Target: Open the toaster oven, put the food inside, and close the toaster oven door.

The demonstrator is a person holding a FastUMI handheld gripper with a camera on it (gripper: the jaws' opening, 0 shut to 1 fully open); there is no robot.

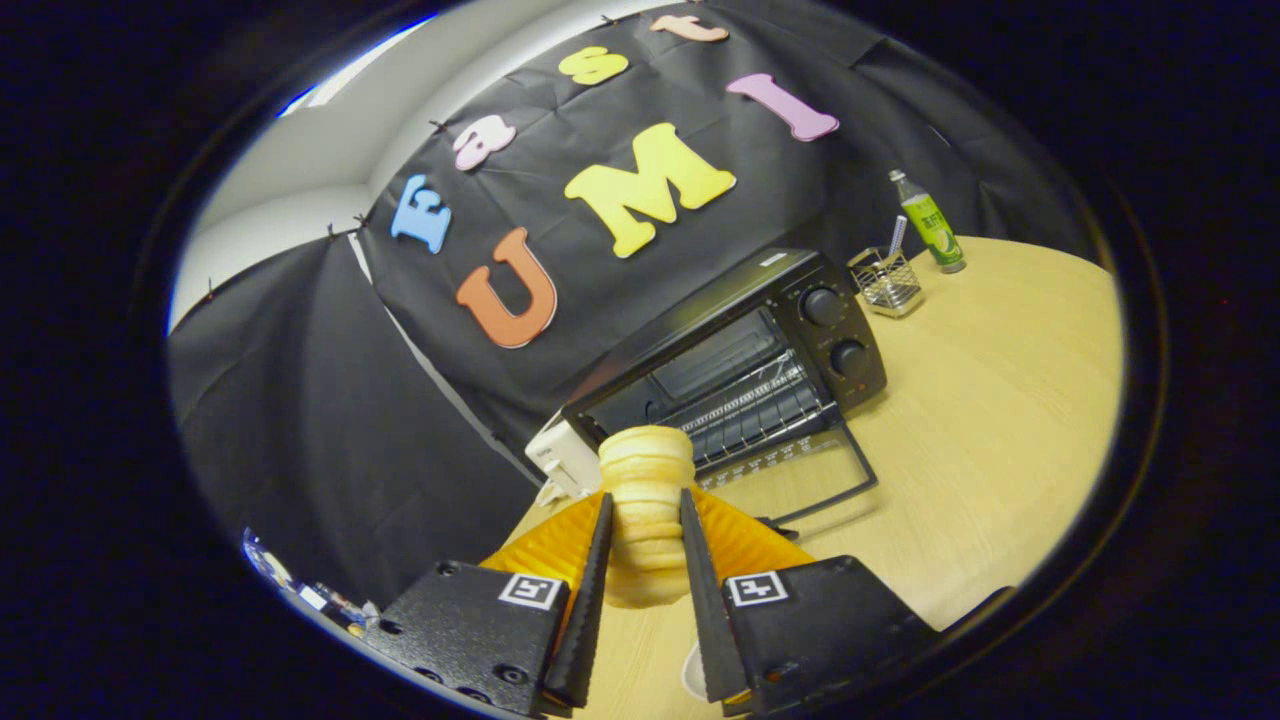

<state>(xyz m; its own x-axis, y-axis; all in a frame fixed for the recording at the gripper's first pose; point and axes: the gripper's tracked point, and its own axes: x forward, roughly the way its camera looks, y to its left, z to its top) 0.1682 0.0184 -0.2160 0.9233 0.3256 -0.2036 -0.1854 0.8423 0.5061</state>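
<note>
1. Gripper view: the gripper (645,540) is closed on the food (646,500), a pale ridged stack that looks like a bun or pastry. Both fingers press its sides, and its top sticks out past the fingertips.
2. Same view: the toaster oven (740,350) sits on the wooden table (1000,420) beyond the fingers and a little to their right, close to the table's back edge by the booth wall. Its door (810,470) is already down, lying flat toward the gripper. The wire rack (755,405) inside is visible.
3. Key relation: the oven mouth lies ahead and slightly right of the held food, with the lowered door between them. The food's long axis runs along the fingers, pointing about at the left part of the opening. Judgement: the next move is forward over the door, then onto the rack.
4. Risk, as a guess: clipping the door edge or the top of the opening on the way in.
5. Others: a white box (562,458) touches or sits just beside the oven's left end. A wire basket (885,283) and a green bottle (930,225) stand to the oven's right, near the back edge, clear of the path.
</note>
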